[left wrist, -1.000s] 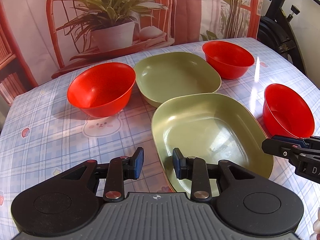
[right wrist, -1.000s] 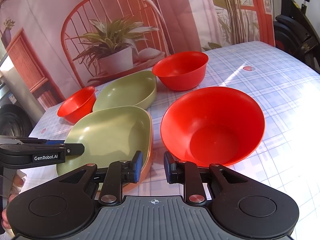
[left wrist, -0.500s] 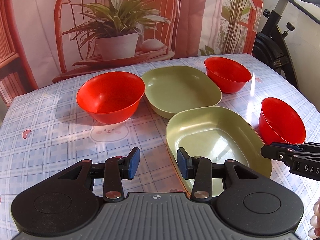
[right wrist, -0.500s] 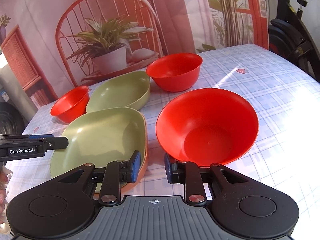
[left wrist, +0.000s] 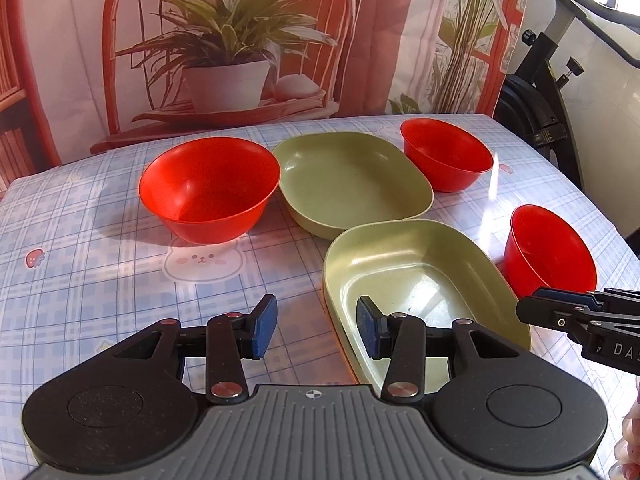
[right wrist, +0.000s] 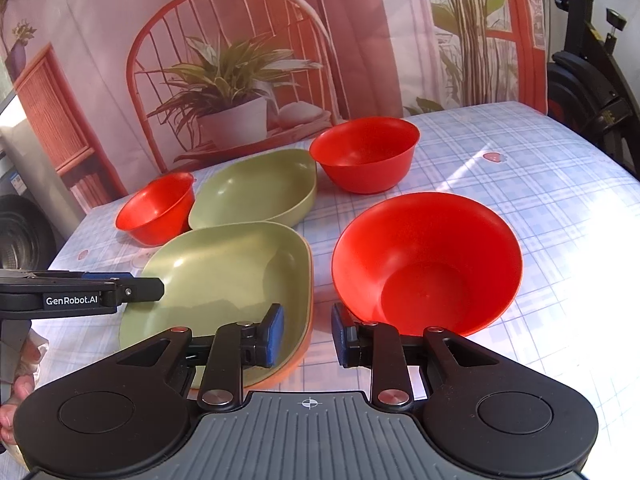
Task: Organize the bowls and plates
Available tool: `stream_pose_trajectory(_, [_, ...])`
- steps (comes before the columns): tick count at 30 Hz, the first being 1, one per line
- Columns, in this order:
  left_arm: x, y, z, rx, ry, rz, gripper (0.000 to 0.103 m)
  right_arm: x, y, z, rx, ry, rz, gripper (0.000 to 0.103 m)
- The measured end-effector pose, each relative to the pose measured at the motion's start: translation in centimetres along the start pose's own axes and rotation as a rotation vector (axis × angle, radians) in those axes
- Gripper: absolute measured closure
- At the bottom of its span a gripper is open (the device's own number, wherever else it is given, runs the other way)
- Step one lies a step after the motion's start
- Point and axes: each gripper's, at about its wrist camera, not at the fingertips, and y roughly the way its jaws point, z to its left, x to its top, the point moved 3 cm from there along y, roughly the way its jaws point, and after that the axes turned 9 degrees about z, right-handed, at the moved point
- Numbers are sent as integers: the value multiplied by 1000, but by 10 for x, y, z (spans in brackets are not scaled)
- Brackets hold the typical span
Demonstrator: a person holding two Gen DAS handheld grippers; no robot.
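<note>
Two green plates and three red bowls stand on the checked tablecloth. The near green plate (left wrist: pixel 420 280) (right wrist: pixel 224 280) lies ahead of my open, empty left gripper (left wrist: pixel 316 328), whose right finger is over its near rim. The far green plate (left wrist: pixel 352 184) (right wrist: pixel 256 192) lies behind it. One red bowl (left wrist: pixel 208 192) (right wrist: pixel 156 208) stands at the left, one (left wrist: pixel 446 156) (right wrist: pixel 364 156) at the back right, one (left wrist: pixel 548 252) (right wrist: pixel 428 264) near right. My right gripper (right wrist: pixel 308 336) is open and empty, between the near plate and the near right bowl.
The table (left wrist: pixel 100 280) ends at a printed backdrop (left wrist: pixel 224 40) with a chair and plant picture. An exercise bike (left wrist: pixel 552 92) stands off the right edge. An orange rim shows under the near plate (right wrist: pixel 296 364).
Both grippers have drawn back and up from the dishes. My left gripper's fingers have opened wider. The dishes have not moved.
</note>
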Motion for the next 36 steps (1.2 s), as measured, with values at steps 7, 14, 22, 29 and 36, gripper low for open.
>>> stream_pose_trajectory(7, [36,-11,16,-64,-108,-81,57,38,-4,-2,81,-16,-47,78])
stream_pose_trajectory(14, [54,26,19,-37,-132,-13,57,82,26,-4,28,-63,-39,75])
stream_pose_trajectory(22, [60,54,33,-77,-205,32,59,104,80,-12,-6,-14,66,77])
stream_pose_trajectory(29, [64,70,34,-130,-233,41,70,112,111,-11,-21,7,123,83])
stream_pose_trajectory(36, [62,73,31,-133,-221,24,84,113,117,-11,-26,0,131,94])
